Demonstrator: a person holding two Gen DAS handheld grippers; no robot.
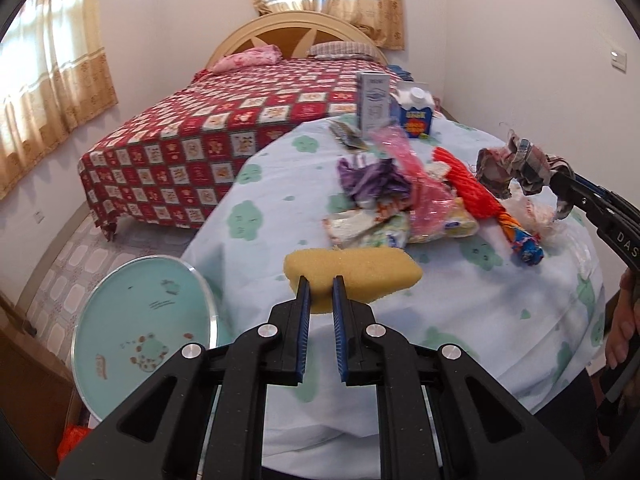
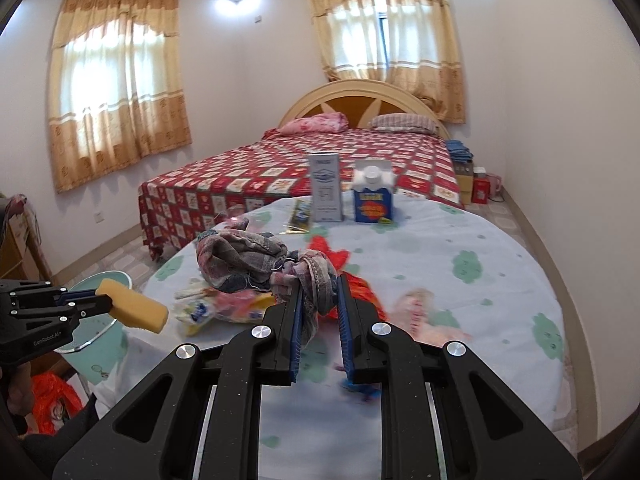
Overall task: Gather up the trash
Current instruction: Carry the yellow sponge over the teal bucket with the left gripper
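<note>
- The left hand-held gripper (image 1: pixel 319 282) is closed on a yellow sponge (image 1: pixel 352 278); the sponge is pinched at its near edge and is held clear above the desk (image 1: pixel 460 320), near the desk's left rim.
- The right hand-held gripper (image 2: pixel 319 280) is clamped on a crumpled patterned rag (image 2: pixel 256 260), which is lifted off the desk; part of the cloth is hidden between the blue pads.
- In the left wrist view the right gripper's tips are covered by the rag, and only a cut-off part of a hand (image 1: pixel 622 320) is seen at the right edge.
- The sponge is seen as a thick, porous, pale yellow block with rounded ends.
- A pile of trash (image 1: pixel 404 204) is left on the desk: purple, pink and red wrappers and plastic bags, hard to tell apart; in the right wrist view it is blurred and partly hidden behind the rag.
- A grey carton (image 2: pixel 326 188) and a blue carton (image 2: pixel 372 196) are stood upright side by side at the desk's far edge.
- A pale green bin (image 1: pixel 144 328) is seen beside the desk on the left, its lower part cut off by the gripper.
- A bed (image 2: pixel 320 160) with a red checked cover is seen beyond the desk.
</note>
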